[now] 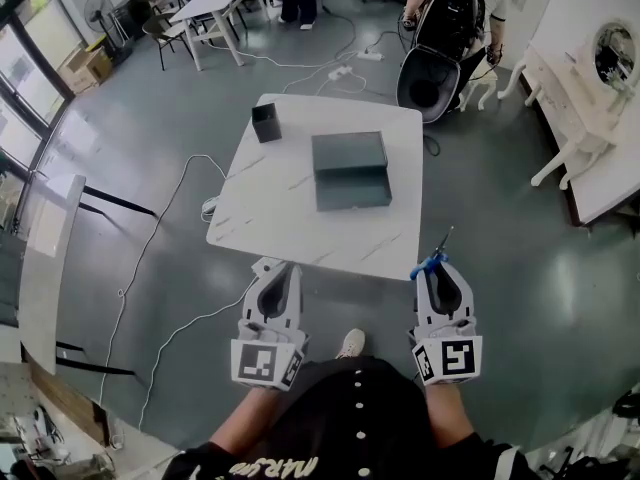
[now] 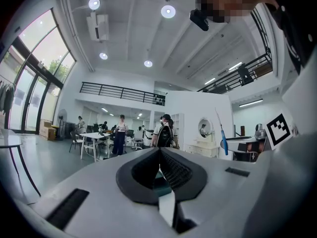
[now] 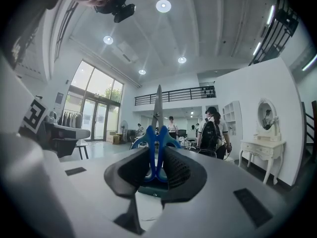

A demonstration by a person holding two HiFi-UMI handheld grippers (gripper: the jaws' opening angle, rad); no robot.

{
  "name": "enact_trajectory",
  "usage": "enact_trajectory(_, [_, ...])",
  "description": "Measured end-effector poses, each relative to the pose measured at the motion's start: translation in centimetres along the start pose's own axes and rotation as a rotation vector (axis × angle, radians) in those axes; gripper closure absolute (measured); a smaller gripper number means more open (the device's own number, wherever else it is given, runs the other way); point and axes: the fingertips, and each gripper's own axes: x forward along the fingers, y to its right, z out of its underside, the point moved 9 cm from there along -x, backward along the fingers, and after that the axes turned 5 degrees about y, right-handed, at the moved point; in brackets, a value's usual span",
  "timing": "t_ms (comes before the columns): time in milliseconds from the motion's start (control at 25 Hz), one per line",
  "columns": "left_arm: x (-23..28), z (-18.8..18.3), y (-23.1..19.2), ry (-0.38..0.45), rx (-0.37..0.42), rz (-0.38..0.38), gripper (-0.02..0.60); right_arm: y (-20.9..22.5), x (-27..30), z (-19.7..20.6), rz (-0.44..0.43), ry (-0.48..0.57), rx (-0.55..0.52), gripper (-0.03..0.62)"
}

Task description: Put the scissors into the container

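The scissors (image 1: 433,258) have blue handles and a thin metal blade that points up and away from me. My right gripper (image 1: 438,268) is shut on their handles, held in the air just off the near right corner of the white table (image 1: 300,228). In the right gripper view the scissors (image 3: 157,150) stand upright between the black pads (image 3: 181,170). A small black container (image 1: 265,122) stands open-topped at the table's far left corner. My left gripper (image 1: 281,270) hangs before the table's near edge, shut and holding nothing. The left gripper view shows the scissors (image 2: 223,139) off to its right.
A dark teal box (image 1: 350,170) with a lid lies mid-table, right of the container. White cables (image 1: 165,228) trail over the grey floor on the left. A black pod chair (image 1: 440,43) and a person stand beyond the table. A white dressing table (image 1: 585,98) is at the right.
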Motion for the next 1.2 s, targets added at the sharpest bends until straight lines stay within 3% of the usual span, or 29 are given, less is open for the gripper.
enact_trajectory(600, [3.3, 1.9, 1.2, -0.044, 0.000, -0.023, 0.554, 3.5, 2.9, 2.5, -0.040, -0.016, 0.025, 0.497])
enact_trajectory(1200, [12.2, 1.7, -4.1, -0.029, -0.015, -0.002, 0.554, 4.8, 12.2, 2.7, -0.039, -0.028, 0.011, 0.497])
